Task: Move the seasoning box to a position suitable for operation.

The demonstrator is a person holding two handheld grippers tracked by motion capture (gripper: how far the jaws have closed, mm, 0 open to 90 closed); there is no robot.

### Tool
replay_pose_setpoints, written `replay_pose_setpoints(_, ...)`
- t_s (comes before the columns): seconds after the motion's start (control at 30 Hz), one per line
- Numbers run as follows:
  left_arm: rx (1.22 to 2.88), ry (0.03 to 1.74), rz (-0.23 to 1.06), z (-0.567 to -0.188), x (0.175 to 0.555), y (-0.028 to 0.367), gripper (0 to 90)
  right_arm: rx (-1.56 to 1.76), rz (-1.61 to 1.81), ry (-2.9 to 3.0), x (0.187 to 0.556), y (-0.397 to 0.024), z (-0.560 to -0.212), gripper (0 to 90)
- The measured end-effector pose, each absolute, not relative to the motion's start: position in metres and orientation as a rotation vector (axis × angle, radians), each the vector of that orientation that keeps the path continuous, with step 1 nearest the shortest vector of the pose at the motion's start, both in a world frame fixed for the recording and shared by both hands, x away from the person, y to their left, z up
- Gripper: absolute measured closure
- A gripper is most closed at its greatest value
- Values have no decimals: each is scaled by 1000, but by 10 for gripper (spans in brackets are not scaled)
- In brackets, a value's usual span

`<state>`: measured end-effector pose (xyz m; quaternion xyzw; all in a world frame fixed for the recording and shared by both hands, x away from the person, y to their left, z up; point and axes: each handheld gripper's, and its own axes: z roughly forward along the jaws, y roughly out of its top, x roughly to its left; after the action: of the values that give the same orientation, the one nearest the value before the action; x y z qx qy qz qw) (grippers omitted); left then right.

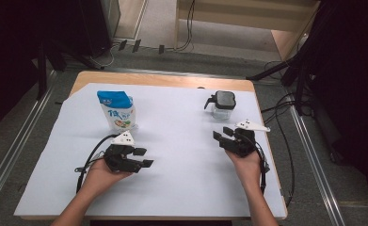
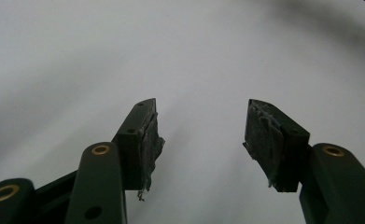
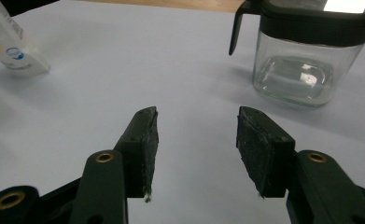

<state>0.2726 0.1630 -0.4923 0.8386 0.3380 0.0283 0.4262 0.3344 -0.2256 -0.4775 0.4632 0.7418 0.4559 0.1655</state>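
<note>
White paper sheeting (image 1: 181, 141) covers the wooden table, dark floor and cables beyond. On it, a clear square glass jar with a black handled lid (image 1: 221, 105) stands near the far right corner, just beyond the right gripper (image 1: 224, 133), whose jaws are spread with nothing between them. A blue-and-white printed pouch (image 1: 117, 110) stands upright at far left. The left gripper (image 1: 143, 157) rests low near the sheet, jaws likewise apart and empty.
</note>
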Motion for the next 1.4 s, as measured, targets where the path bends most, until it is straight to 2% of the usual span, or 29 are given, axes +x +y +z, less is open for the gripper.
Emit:
replay_pose_setpoints(0.23,2084,849,68,-491,270,165,444,1356,1255,2078,353,-226,-475,455)
replay_pose_setpoints(0.5,2091,850,76,-492,270,163,435,1442,1189,2016,379,-224,-470,348)
replay_pose_setpoints(0.57,2099,852,76,-493,270,163,434,1473,1183,1990,388,-224,-471,262)
replay_pose_setpoints(0.6,2099,852,76,-493,270,163,434,1473,1183,1990,388,-224,-471,262)
replay_pose_setpoints(0.63,2107,855,79,-493,270,163,433,1490,1146,1976,395,-222,-472,146)
replay_pose_setpoints(0.7,2104,855,80,-494,270,163,433,1500,1128,1959,398,-222,-473,133)
replay_pose_setpoints(0.77,2103,855,80,-493,270,163,433,1524,1109,1925,404,-222,-475,34)
replay_pose_setpoints(0.83,2099,856,81,-493,270,162,433,1559,1084,1895,411,-224,-477,0)
replay_pose_setpoints(1.4,2088,888,76,-497,259,166,433,1573,1051,1885,442,-213,-494,0)
